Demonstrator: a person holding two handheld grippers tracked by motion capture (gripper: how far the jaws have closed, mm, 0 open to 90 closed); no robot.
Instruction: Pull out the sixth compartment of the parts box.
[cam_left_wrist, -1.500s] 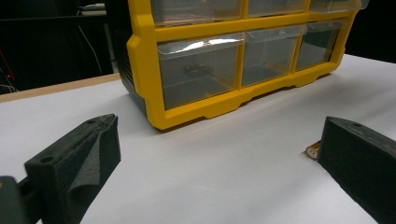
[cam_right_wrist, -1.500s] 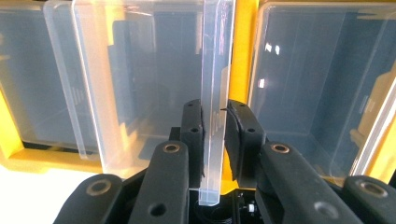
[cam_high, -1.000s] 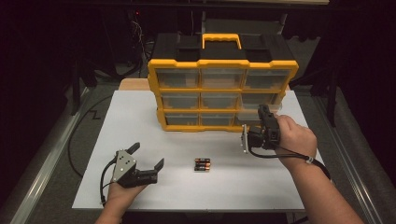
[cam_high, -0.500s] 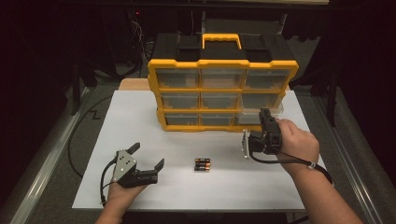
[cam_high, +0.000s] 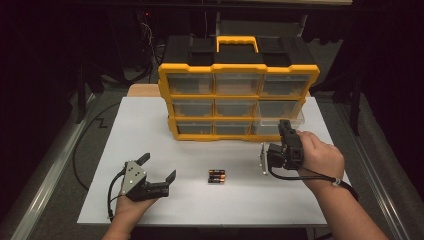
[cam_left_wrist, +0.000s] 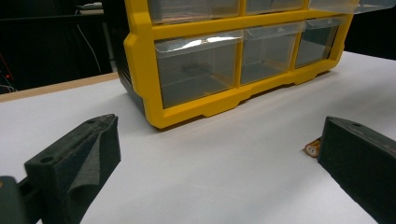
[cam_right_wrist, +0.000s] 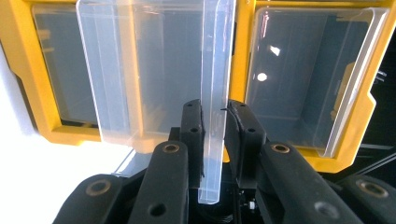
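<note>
Probably a lab bench: white table (cam_high: 150, 130), black curtained surround, loose cables (cam_high: 90, 150).

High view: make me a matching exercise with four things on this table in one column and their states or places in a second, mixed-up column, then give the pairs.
Things:
1. left gripper
2. right gripper
3. batteries
4. organizer

States or places:
A. lying on the white table between the two hands
B. jaws shut on the front wall of a clear drawer
C. standing at the back, yellow frame, handle on top
D. jaws open, nothing between them

Pairs: 1-D, 2-B, 3-A, 4-C
</note>
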